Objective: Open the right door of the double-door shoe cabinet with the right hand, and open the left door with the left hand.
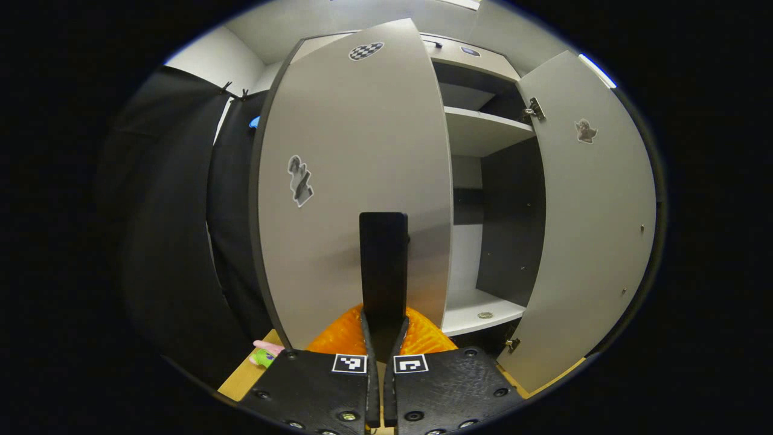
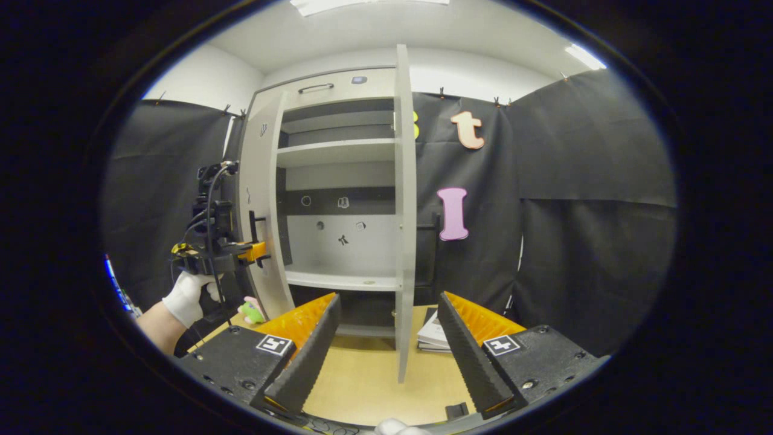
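The grey left door (image 1: 350, 181) of the shoe cabinet (image 2: 338, 175) stands close in front of the left gripper view, swung partly out. Its black bar handle (image 1: 383, 260) runs down between my left gripper's (image 1: 384, 329) orange fingers (image 1: 338, 338), which are shut on it. The right door (image 1: 595, 229) stands wide open. In the right gripper view that right door (image 2: 403, 211) is edge-on, its handle (image 2: 432, 241) on the far side. My right gripper (image 2: 386, 341) is open, a little back from the door's edge, holding nothing. The left gripper (image 2: 256, 251) grips the left door (image 2: 259, 199).
White shelves (image 2: 338, 151) show inside the cabinet. It stands on a wooden table (image 2: 362, 374). A small green and pink toy (image 2: 250, 311) lies by the left door's foot, and some books (image 2: 435, 332) lie right of the right door. A gloved hand (image 2: 187, 296) holds the left gripper.
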A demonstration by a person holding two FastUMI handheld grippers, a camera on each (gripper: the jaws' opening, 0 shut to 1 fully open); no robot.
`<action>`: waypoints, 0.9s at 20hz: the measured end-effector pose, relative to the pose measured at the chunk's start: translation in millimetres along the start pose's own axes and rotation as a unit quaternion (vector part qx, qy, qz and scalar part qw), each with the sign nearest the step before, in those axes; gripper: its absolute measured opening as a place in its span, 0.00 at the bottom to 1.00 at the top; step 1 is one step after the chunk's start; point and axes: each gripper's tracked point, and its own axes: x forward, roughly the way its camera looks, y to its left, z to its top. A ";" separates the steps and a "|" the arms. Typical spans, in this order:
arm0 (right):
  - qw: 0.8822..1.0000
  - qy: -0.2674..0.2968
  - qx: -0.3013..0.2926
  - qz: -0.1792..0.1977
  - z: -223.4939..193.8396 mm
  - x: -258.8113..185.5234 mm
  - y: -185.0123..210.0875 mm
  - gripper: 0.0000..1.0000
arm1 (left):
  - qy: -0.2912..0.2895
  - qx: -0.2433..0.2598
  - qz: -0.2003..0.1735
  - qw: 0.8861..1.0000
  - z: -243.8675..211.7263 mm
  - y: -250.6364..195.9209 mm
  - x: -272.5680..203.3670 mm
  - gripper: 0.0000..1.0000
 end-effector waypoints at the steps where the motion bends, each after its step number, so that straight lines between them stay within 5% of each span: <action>1: 1.000 0.001 0.000 0.006 -1.2 0.0 4.8 0.99 | -0.001 0.001 0.003 1.000 0.0 2.8 -4.3 0.02; 18: 0.997 -0.001 0.003 0.072 -5.3 4.9 67.5 1.00 | -0.009 0.010 0.043 0.999 -4.1 62.3 -52.2 0.01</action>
